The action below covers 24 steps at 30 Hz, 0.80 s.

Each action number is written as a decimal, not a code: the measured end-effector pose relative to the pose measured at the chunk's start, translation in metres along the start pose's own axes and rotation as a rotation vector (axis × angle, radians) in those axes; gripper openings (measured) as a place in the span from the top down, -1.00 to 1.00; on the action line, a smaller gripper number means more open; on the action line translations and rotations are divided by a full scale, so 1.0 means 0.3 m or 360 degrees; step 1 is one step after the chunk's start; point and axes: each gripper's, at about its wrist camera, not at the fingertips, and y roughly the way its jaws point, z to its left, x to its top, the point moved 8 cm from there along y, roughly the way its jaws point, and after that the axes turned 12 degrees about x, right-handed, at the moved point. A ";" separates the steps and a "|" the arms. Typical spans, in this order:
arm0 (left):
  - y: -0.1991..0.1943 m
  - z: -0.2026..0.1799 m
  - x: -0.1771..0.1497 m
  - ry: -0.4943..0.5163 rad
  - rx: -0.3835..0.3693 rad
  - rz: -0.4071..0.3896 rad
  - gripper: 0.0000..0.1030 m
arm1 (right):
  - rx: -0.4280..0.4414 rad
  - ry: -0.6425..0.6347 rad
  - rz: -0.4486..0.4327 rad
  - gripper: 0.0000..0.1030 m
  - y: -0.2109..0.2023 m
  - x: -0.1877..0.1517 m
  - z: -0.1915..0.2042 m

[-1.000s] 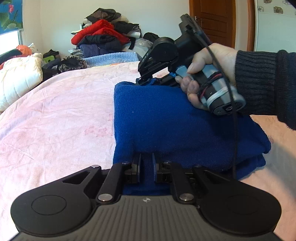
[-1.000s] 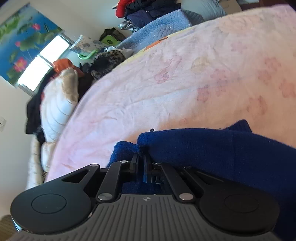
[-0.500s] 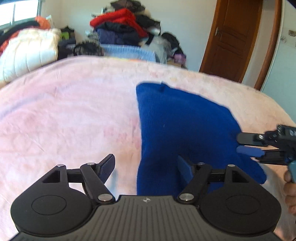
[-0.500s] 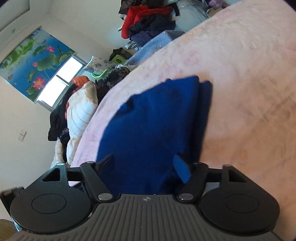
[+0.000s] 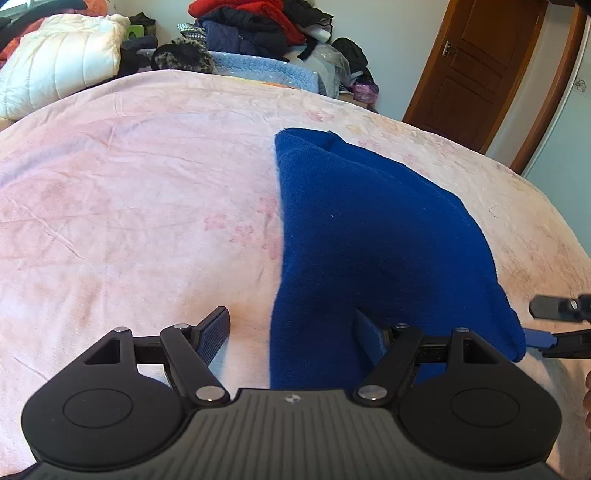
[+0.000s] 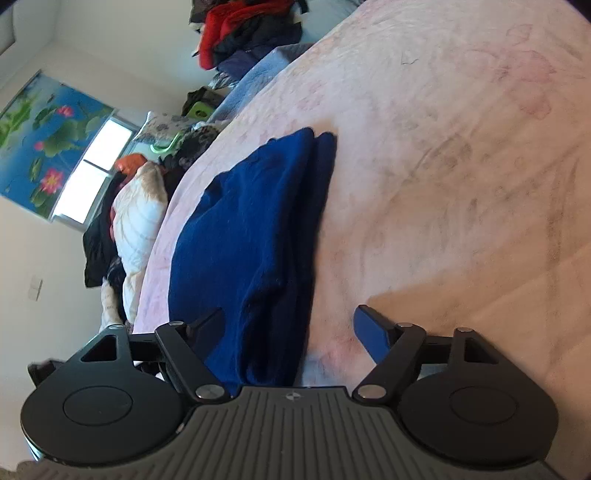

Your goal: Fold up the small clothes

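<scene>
A dark blue knitted garment (image 5: 369,240) lies folded in a long flat stack on the pink bedspread (image 5: 129,203). My left gripper (image 5: 291,325) stands open just above the garment's near end, its pads clear of the cloth. At the right edge of the left wrist view, my right gripper (image 5: 541,323) sits beside the garment's right corner. In the right wrist view the garment (image 6: 251,229) stretches away from the right gripper (image 6: 291,325), whose jaws are opening. The cloth's near end lies by the left finger (image 6: 210,325), not pinched.
A heap of red and dark clothes (image 5: 251,26), a white quilt (image 5: 59,59) and a light blue blanket (image 5: 266,70) crowd the bed's far side. A wooden door (image 5: 476,66) stands at the back right. A window (image 6: 92,166) and lotus poster (image 6: 44,140) are on the wall.
Both grippers let go of the blue garment and opened. The right gripper left the garment's far edge and now sits at its right corner. The left gripper drew back slightly.
</scene>
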 end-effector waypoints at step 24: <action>0.060 0.016 0.017 -0.0519 -0.0726 0.0454 -0.63 | 0.0309 0.0197 0.0289 -0.80 0.056 -0.099 0.091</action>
